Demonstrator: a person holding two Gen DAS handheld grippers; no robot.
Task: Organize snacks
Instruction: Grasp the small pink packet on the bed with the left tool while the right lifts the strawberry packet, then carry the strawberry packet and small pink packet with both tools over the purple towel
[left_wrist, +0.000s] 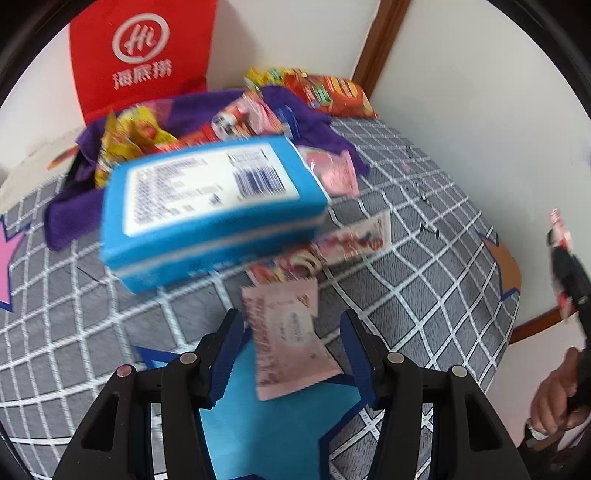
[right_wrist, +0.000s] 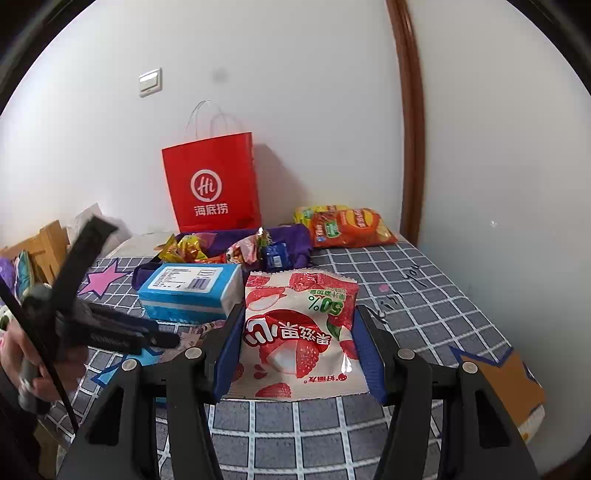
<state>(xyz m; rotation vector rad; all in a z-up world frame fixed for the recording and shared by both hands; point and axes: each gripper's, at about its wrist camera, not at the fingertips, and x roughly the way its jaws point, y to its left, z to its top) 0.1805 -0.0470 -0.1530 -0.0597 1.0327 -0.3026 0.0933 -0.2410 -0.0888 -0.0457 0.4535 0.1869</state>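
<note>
My right gripper (right_wrist: 298, 314) is shut on a white bag of lychee and strawberry gummies (right_wrist: 299, 332), held just above the checked tablecloth (right_wrist: 424, 295). In the left wrist view that gripper (left_wrist: 561, 258) shows at the right edge with the bag in it. My left gripper (left_wrist: 290, 317) points down at the table, its jaws apart around a pale pink snack packet (left_wrist: 291, 343) that lies on a blue star print. No pad clearly presses on it. From the right wrist view the left gripper (right_wrist: 162, 338) is a dark shape at the left.
A blue box (left_wrist: 210, 206) lies mid-table over more pink packets (left_wrist: 351, 240). Behind it a purple cloth (left_wrist: 192, 110) holds several snacks. An orange chip bag (right_wrist: 347, 227) and a red paper bag (right_wrist: 210, 184) stand by the wall. The table's edge (left_wrist: 506, 295) is at right.
</note>
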